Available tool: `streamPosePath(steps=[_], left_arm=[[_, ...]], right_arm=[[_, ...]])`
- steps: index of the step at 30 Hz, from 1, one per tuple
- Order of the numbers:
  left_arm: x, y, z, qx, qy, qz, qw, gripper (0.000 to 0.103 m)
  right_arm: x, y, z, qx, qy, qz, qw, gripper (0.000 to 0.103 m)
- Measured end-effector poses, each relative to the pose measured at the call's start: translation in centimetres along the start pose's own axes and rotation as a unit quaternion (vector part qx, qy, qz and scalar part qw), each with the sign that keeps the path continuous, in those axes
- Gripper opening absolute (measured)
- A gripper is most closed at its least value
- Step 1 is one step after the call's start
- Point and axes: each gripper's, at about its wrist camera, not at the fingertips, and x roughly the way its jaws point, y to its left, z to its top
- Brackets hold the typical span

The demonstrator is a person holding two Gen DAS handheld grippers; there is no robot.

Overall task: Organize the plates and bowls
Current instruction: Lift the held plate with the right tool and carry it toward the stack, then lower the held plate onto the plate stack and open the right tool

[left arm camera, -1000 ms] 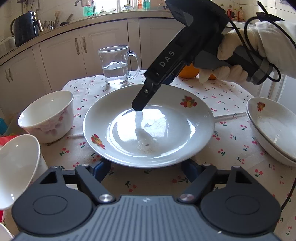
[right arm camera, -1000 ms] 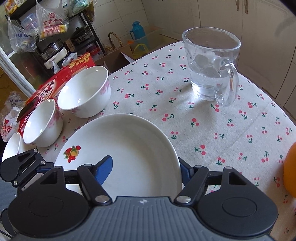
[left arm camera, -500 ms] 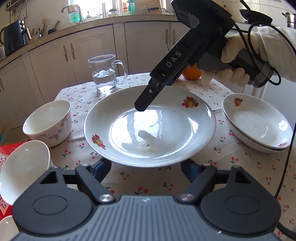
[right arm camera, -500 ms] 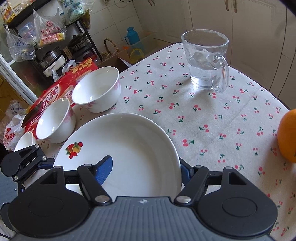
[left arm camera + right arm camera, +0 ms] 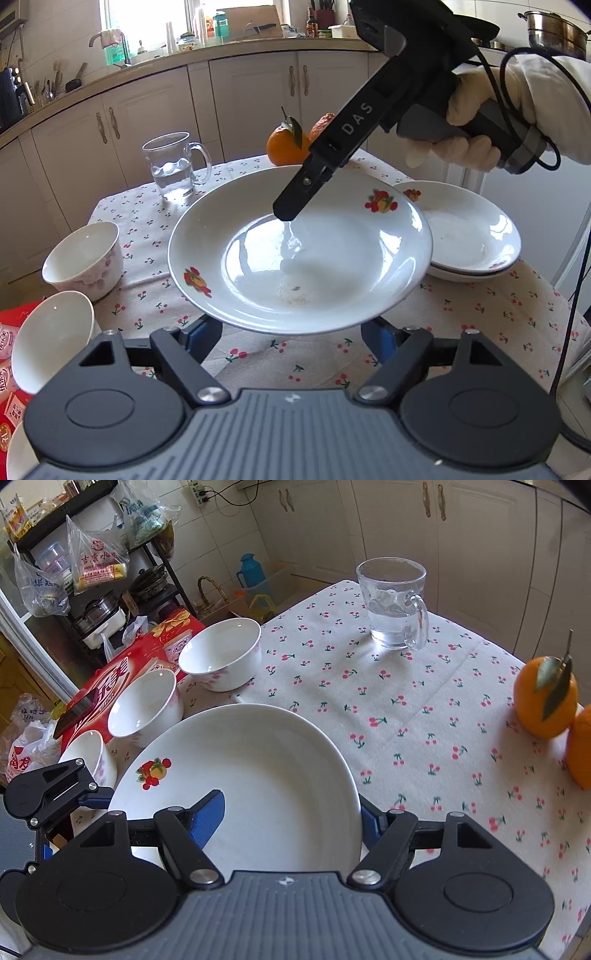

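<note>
A: Left gripper (image 5: 291,332), jaws?
B: Tucked under the near rim of the plate (image 5: 332,266). Clamped or only propping, cannot tell.
A: Right gripper (image 5: 288,819)?
B: Clenched on the far rim, one finger inside.
A: Plate itself?
B: White, deep, fruit motifs, crumbs in the well. Raised above the tablecloth (image 5: 480,314), beside the stacked plates (image 5: 476,236).

A table is covered by a pale cloth (image 5: 424,716) printed with small red cherries. On it, at the far side, a glass mug (image 5: 395,602) holding water is set upright — two oranges (image 5: 546,698) are placed touching each other toward the right edge. Three white bowls (image 5: 221,653) are lined up along the left edge beside a red box (image 5: 110,675), and stacked plates (image 5: 476,236) are seen at the right
</note>
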Motion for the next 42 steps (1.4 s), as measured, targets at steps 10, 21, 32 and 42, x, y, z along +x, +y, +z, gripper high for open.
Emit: streamPosePath(steps=[10, 21, 32, 42], left_arm=[[-1.5, -2.5, -0.1, 0.027, -0.003, -0.025, 0.9993, 0.082], [-0.3, -5.5, 0.8, 0.065, 0.005, -0.059, 0.9961, 0.082], [1.8, -8.2, 2.0, 0.096, 0.008, -0.098, 0.9905, 0.082], [3.5, -9.7, 2.9, 0.113, 0.012, -0.114, 0.9870, 0.082]], right_arm=[[-3.4, 1.0, -3.7, 0.016, -0.019, -0.021, 0.999, 0.079], [-6.0, -0.8, -8.0, 0.055, -0.033, -0.046, 0.997, 0.079], [-8.5, -3.6, -11.9, 0.102, -0.045, -0.079, 0.991, 0.079], [-9.3, -5.6, -13.8, 0.129, -0.050, -0.094, 0.986, 0.079]])
